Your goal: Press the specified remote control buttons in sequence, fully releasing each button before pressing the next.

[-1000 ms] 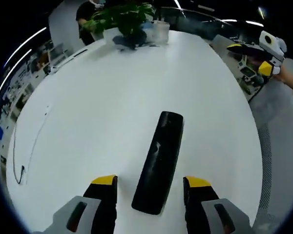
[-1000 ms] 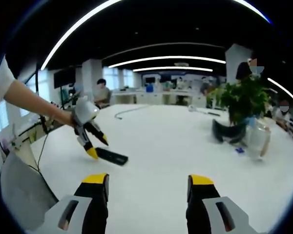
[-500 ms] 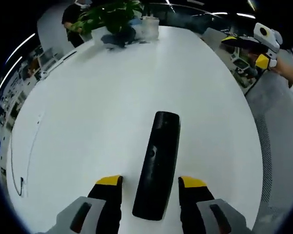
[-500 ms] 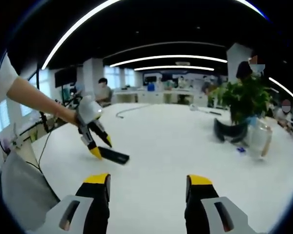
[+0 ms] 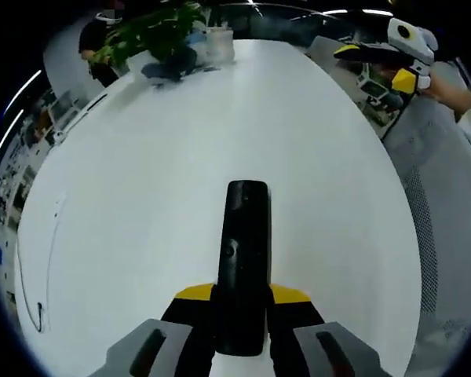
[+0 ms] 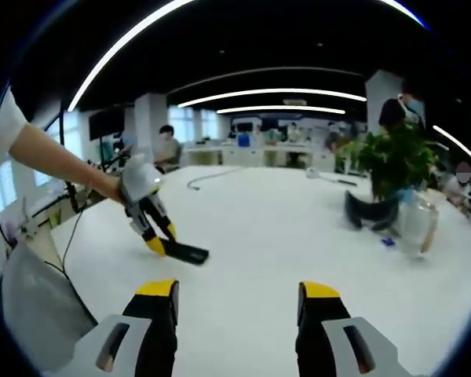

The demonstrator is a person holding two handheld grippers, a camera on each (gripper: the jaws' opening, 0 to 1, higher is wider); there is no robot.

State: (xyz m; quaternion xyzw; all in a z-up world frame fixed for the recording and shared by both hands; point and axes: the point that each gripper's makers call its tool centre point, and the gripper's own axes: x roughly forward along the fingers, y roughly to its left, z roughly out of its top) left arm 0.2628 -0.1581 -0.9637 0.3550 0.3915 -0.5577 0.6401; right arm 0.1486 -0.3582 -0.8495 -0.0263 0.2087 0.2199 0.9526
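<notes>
- The left gripper [image 5: 242, 297] is clamped on the near end of the remote [image 5: 242, 259], one yellow-tipped jaw against each long side; in the right gripper view the same left gripper [image 6: 158, 242] pinches the remote [image 6: 184, 252] at its end.
- The remote lies flat on the white table [image 5: 141, 196] and runs straight ahead of the left gripper along the line of its jaws, so its far end points away from the tool.
- The hold looks like a brace: with the body pinned from both sides, the remote should not slide or turn when a button is pushed from above.
- A small round feature shows near the middle of the remote's top, ahead of the jaws; individual buttons are too dark to make out.
- The right gripper [image 6: 237, 298] hangs well apart from the remote with its jaws spread and nothing between them; the remote sits ahead of it and to its left.
- In the left gripper view the right gripper [image 5: 385, 63] is far ahead and off to the right, beyond the table edge.
- As I judge it, the pressing has not begun: the right gripper must first come over and bring one jaw tip down onto the first button.
- A potted plant [image 5: 153, 31] stands at the far end of the table, far ahead of the left gripper and clear of the work.
</notes>
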